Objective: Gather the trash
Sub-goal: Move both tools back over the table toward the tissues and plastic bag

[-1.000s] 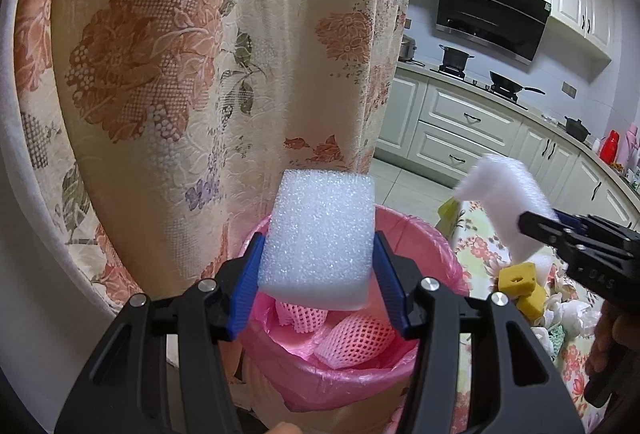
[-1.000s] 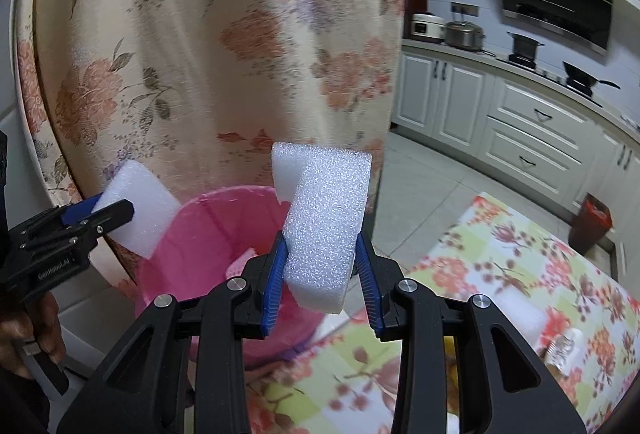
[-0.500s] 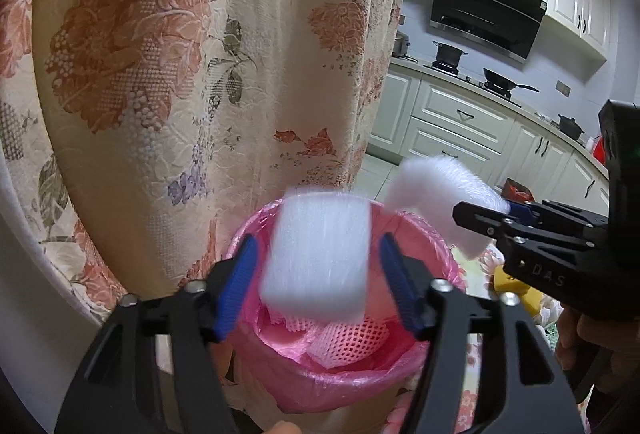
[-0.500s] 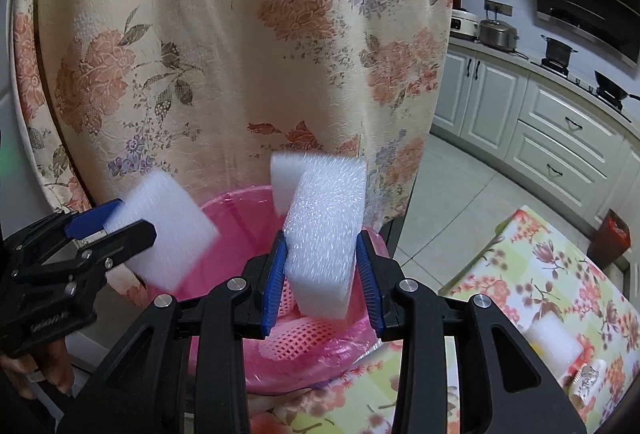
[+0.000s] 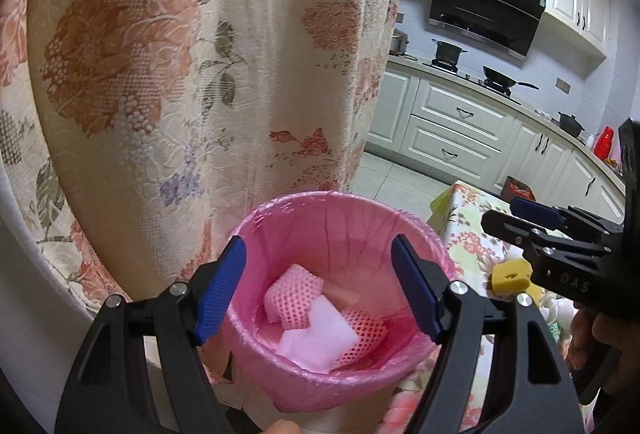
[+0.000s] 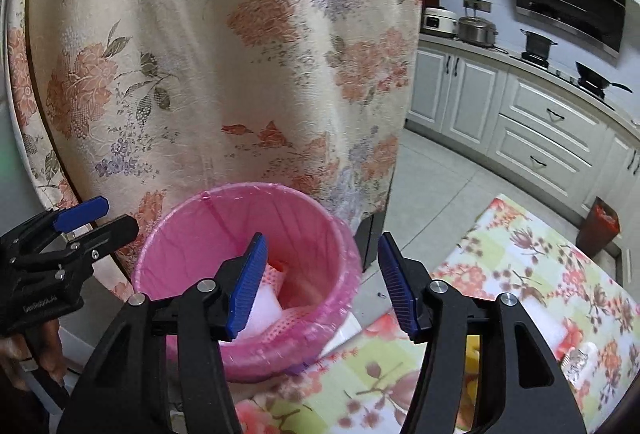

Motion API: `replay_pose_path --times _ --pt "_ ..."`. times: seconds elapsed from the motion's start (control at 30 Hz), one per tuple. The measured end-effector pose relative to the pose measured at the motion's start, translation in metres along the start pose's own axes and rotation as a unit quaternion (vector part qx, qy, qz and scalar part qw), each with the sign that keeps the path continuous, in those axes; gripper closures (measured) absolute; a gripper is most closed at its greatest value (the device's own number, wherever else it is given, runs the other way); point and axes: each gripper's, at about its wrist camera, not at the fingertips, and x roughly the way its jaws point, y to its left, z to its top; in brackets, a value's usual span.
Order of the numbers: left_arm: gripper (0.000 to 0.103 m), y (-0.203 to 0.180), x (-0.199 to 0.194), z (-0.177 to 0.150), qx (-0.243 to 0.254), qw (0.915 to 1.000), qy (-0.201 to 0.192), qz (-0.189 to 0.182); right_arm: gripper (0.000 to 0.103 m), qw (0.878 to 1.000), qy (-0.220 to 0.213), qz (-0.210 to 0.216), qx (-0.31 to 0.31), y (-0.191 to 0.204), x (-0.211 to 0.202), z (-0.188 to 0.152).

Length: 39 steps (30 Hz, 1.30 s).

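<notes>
My left gripper (image 5: pixel 318 288) is in front of me with its blue-padded jaws spreading apart and nothing between them. Through the gap I look straight down into a pink-lined trash bin (image 5: pixel 280 218). At the bottom of the bin lies a white foam block (image 5: pixel 320 334), resting on pink foam fruit nets (image 5: pixel 294 300).

My right gripper (image 6: pixel 322 284) also has its jaws opening, and they hold nothing. It hangs over the near right rim of the same bin (image 6: pixel 168 234); a bit of white foam (image 6: pixel 266 304) and pink netting show just past its left pad.

Each gripper appears in the other's view: the right one (image 5: pixel 516 216) comes in from the right edge, with my hand (image 5: pixel 600 338) on its handle, and the left one (image 6: pixel 96 218) from the left edge.

Behind the bin hangs a cream curtain (image 5: pixel 180 74) printed with orange flowers. To the right of the bin is a table under a floral cloth (image 6: pixel 520 274), with a yellow sponge piece (image 5: pixel 510 276) on it. Farther back are white kitchen cabinets (image 6: pixel 540 130), a black range hood (image 5: pixel 480 6) and pots on the stove.
</notes>
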Motion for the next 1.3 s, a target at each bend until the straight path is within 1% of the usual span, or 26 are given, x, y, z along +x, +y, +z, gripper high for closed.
replay_pose_path --times 0.23,0.53,0.6,0.7,0.93,1.07,1.2,1.3 --pt "0.031 -0.025 -0.005 -0.001 0.017 0.9997 0.000 -0.015 0.045 0.999 -0.009 -0.027 0.024 -0.027 -0.031 -0.017" --pt "0.030 -0.067 -0.008 -0.005 0.043 0.9983 0.002 -0.040 0.043 0.994 -0.013 -0.080 0.067 -0.081 -0.078 -0.051" --pt "0.029 -0.077 -0.009 -0.007 0.049 0.9977 0.002 -0.046 0.040 0.993 -0.013 -0.094 0.077 -0.094 -0.088 -0.061" --pt "0.028 -0.090 -0.009 -0.008 0.058 0.9969 0.003 -0.053 0.040 0.990 -0.011 -0.107 0.095 -0.112 -0.100 -0.073" --pt "0.028 -0.121 -0.010 -0.015 0.079 0.9944 0.010 -0.069 0.040 0.984 -0.007 -0.129 0.123 -0.143 -0.119 -0.099" --pt "0.028 -0.137 -0.010 -0.019 0.091 0.9927 0.014 -0.077 0.037 0.980 -0.005 -0.143 0.140 -0.160 -0.129 -0.114" --pt "0.028 -0.155 -0.008 -0.025 0.103 0.9907 0.022 -0.087 0.036 0.976 -0.001 -0.151 0.154 -0.173 -0.137 -0.129" --pt "0.028 -0.169 -0.005 -0.031 0.112 0.9886 0.028 -0.096 0.033 0.974 0.001 -0.155 0.162 -0.180 -0.141 -0.137"
